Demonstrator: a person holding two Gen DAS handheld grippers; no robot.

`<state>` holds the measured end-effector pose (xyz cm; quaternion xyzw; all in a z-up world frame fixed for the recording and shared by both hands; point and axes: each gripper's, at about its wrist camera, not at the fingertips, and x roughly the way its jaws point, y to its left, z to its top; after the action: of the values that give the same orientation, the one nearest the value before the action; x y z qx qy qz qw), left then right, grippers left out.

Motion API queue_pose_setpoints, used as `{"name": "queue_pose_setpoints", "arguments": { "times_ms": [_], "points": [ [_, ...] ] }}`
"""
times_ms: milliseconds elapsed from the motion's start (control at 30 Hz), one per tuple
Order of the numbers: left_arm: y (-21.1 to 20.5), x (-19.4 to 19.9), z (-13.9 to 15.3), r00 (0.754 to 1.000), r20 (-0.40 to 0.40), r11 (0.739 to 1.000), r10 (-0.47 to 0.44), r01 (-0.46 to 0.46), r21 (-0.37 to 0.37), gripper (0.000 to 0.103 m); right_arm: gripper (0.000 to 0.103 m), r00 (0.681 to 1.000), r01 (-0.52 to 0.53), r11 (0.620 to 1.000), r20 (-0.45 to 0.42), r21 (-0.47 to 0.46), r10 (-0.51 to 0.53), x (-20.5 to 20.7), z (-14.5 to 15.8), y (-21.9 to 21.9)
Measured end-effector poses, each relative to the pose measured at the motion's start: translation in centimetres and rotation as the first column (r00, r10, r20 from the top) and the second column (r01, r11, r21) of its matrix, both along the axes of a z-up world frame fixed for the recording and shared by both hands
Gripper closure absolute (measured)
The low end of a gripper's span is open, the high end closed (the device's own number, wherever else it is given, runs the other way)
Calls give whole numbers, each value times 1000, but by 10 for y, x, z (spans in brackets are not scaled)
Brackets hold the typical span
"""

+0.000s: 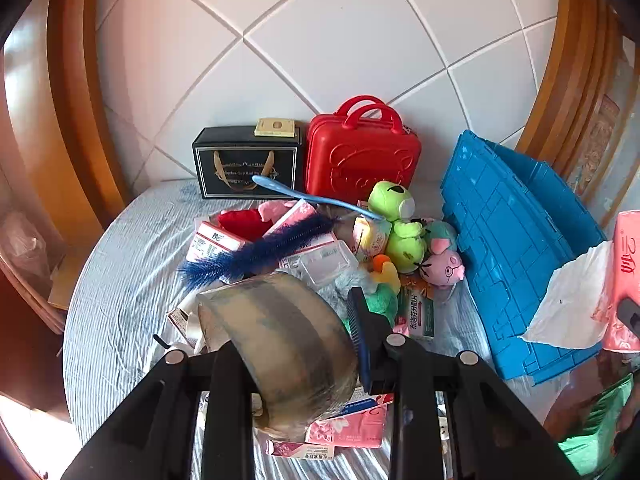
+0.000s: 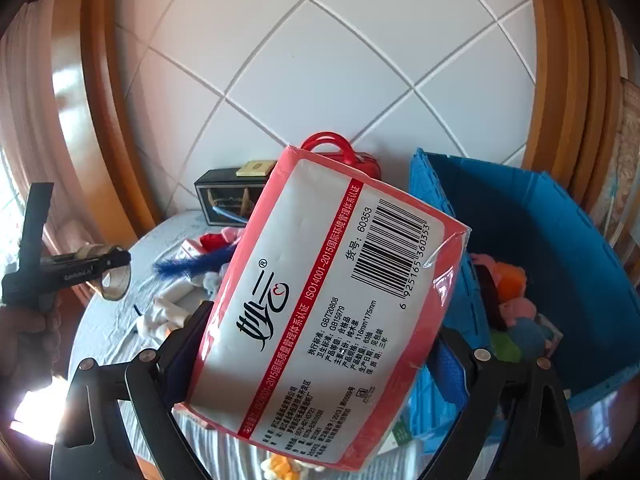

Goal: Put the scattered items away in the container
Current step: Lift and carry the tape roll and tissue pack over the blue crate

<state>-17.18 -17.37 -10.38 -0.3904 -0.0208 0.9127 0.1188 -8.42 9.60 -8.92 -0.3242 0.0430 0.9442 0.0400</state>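
Observation:
A roll of brownish packing tape (image 1: 280,332) is gripped by my left gripper (image 1: 292,320), lifted above a pile of scattered items on the striped sheet (image 1: 120,280). My right gripper (image 2: 326,322) is shut on a pink tissue pack (image 2: 320,300), whose white barcode side faces the camera. The pack hangs beside the open blue crate (image 2: 540,220), which holds several plush toys (image 2: 516,308). From the left wrist view the same pack (image 1: 628,264) shows at the right edge with a white tissue (image 1: 568,304) hanging out. In the right wrist view the left gripper (image 2: 112,264) and its tape (image 2: 116,280) appear at far left.
The pile holds a blue bottle brush (image 1: 256,252), a green plush (image 1: 400,220), a pink pig plush (image 1: 444,264), medicine boxes (image 1: 216,240) and a clear plastic box (image 1: 324,260). A red case (image 1: 360,160) and a black gift box (image 1: 248,164) stand against the padded headboard (image 1: 320,40).

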Motion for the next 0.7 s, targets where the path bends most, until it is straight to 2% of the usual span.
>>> {"name": "queue_pose_setpoints", "arguments": {
  "times_ms": [333,700],
  "points": [
    [27,18,45,996,-90,1000,14,-16,-23,77,8,997,-62,998,-43,-26,61,-3,23,15],
    [77,30,83,985,-167,998,41,-48,-38,77,8,985,-142,990,-103,-17,140,1,51,54]
  ]
}}
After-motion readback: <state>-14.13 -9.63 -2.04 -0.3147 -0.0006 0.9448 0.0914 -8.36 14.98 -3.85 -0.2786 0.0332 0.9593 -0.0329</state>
